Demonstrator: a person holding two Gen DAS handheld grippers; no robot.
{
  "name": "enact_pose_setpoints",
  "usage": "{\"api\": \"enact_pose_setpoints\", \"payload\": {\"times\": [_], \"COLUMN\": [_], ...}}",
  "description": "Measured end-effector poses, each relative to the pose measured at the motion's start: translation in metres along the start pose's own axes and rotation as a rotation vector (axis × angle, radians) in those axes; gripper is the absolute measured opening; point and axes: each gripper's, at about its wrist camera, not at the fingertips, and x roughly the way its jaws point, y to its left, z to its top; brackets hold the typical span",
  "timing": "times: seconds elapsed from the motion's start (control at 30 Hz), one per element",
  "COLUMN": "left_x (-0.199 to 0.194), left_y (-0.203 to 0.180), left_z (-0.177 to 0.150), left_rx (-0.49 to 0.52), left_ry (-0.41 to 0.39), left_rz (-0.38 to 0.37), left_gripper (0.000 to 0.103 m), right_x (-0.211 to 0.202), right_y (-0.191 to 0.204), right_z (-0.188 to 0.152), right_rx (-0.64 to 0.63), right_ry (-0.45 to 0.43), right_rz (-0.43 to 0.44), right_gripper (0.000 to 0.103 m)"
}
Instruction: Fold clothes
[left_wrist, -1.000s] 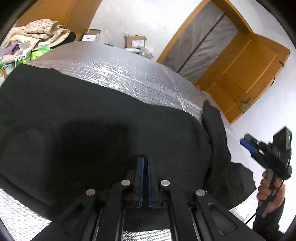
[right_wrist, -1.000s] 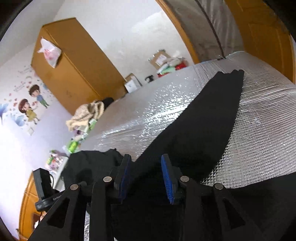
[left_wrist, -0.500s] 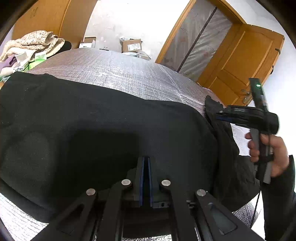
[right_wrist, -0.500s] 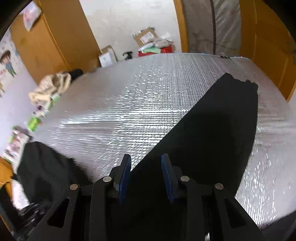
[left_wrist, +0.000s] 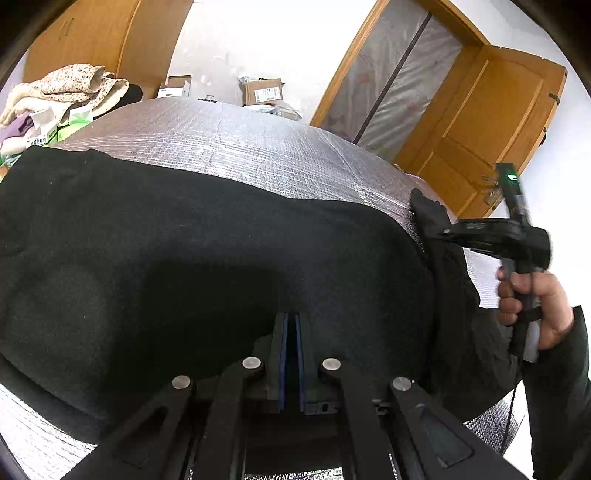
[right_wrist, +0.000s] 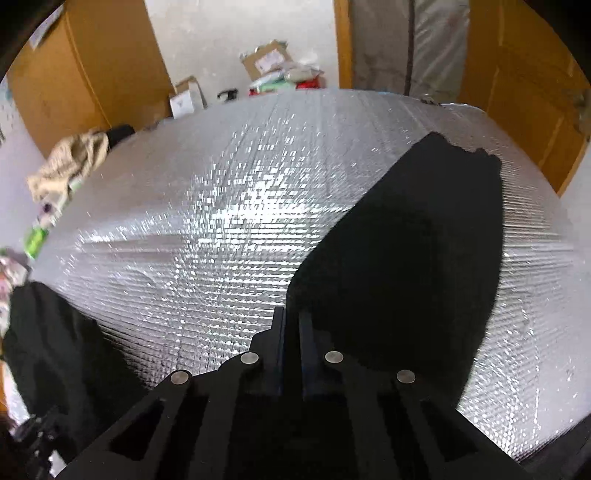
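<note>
Since a second ago the right tool has swung in over the sleeve and dropped toward it, blue pads going from wide apart to nearly together.

Left wrist view: left tool (left_wrist: 291, 354) is pinched tight, pads narrow, on the near edge of the black garment (left_wrist: 207, 258), probably to pin the hem while the other side gets worked. Garment body lies spread across the silver tabletop (left_wrist: 258, 155), filling the near half. At far right a hand (left_wrist: 532, 302) grips the right tool's handle; its tip sits at the sleeve (left_wrist: 428, 214), which runs along the garment's right edge. Clothes pile (left_wrist: 62, 92) at far left, door (left_wrist: 491, 136) behind.

Right wrist view: right tool (right_wrist: 291, 332) jaws are closing, gap narrow, with the sleeve's (right_wrist: 406, 251) near left edge between them; whether the pads already press cloth can't be told, dark on dark. Sleeve stretches away to the far right, cuff ragged at the end. Garment body (right_wrist: 55, 350) bunches at near left. Grip low on the sleeve looks meant for folding it inward over the body.
</note>
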Motion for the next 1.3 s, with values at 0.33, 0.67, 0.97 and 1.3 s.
{"api": "enact_pose_setpoints", "payload": {"times": [0.33,0.67,0.97,1.3], "left_x": [0.000,-0.024,0.003,0.028], "left_y": [-0.001,-0.052,-0.099,-0.136], "left_z": [0.004,0.005,0.000,-0.023], "left_rx": [-0.014,0.103,0.210,0.312], "left_ry": [0.008,-0.011,0.075,0.155], "left_rz": [-0.015,-0.137,-0.194,-0.207], "left_gripper": [0.003,0.004,0.004,0.004], "right_x": [-0.122,-0.193,-0.176,-0.183], "right_y": [-0.058,-0.099,-0.114,-0.099], "right_z": [-0.049,-0.160,-0.193,-0.160], "right_rx": [0.173,0.347,0.328,0.176], "right_ry": [-0.224,-0.258,-0.159,-0.274], "right_rz": [0.146,0.140,0.109,0.087], "right_gripper": [0.006,0.006,0.026,0.029]}}
